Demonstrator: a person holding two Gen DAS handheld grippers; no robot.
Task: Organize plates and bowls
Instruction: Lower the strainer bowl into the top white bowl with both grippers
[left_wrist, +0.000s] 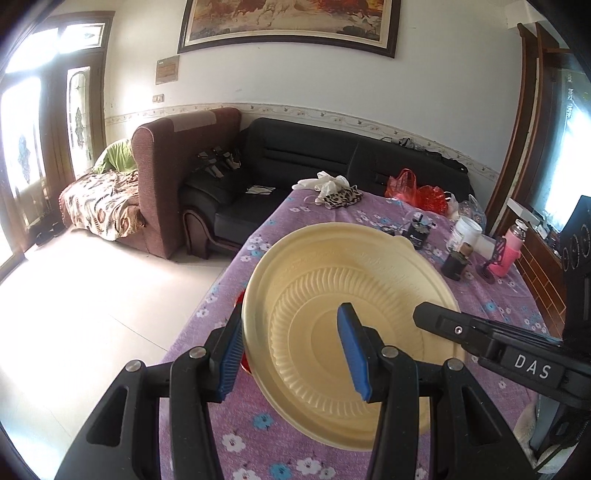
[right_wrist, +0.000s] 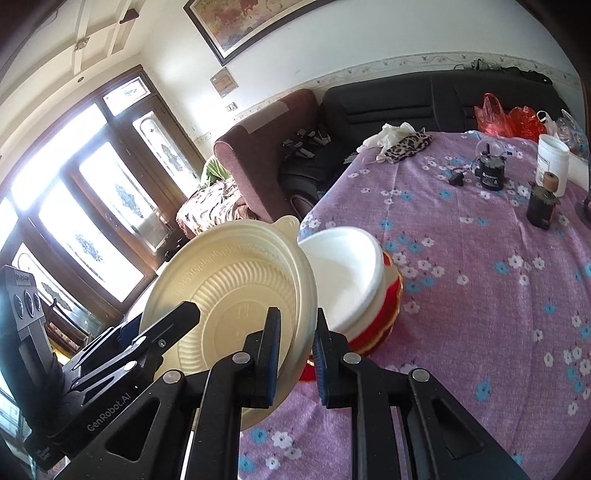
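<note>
Presently catalogued: one cream plastic bowl (left_wrist: 354, 314), ribbed on the inside with a small tab on its rim, carried tilted in the air above the near corner of a table (right_wrist: 480, 295) draped in purple flowered cloth.

Left gripper (left_wrist: 291, 354): jaws partly closed across the bowl's near wall, one blue pad (left_wrist: 231, 354) outside the rim and the other inside the basin; judged to be clamped on the bowl.

Right gripper (right_wrist: 295, 350): jaws nearly shut, pinching the thin rim edge on the opposite side. Both tongs therefore grasp the same bowl.

Stack on the table: a white foam plate or shallow bowl (right_wrist: 343, 273) resting on red bowls with gold trim (right_wrist: 380, 317), just behind and partly hidden by the carried bowl. Whether the cream bowl touches the stack cannot be told.

Other items, far end of the table, well apart from the work: white jar (right_wrist: 552, 158), dark small bottles (right_wrist: 539, 206), red plastic bags (right_wrist: 506, 118), leopard-print cloth (right_wrist: 406, 146), pink flask (left_wrist: 509, 251).

Step in hand, as judged: transporting the cream bowl toward the stack for nesting.

Next move calls for: levelling the bowl so its opening faces up, centring it over the white piece, lowering until seated, then releasing both grips without dragging the light stack sideways.
</note>
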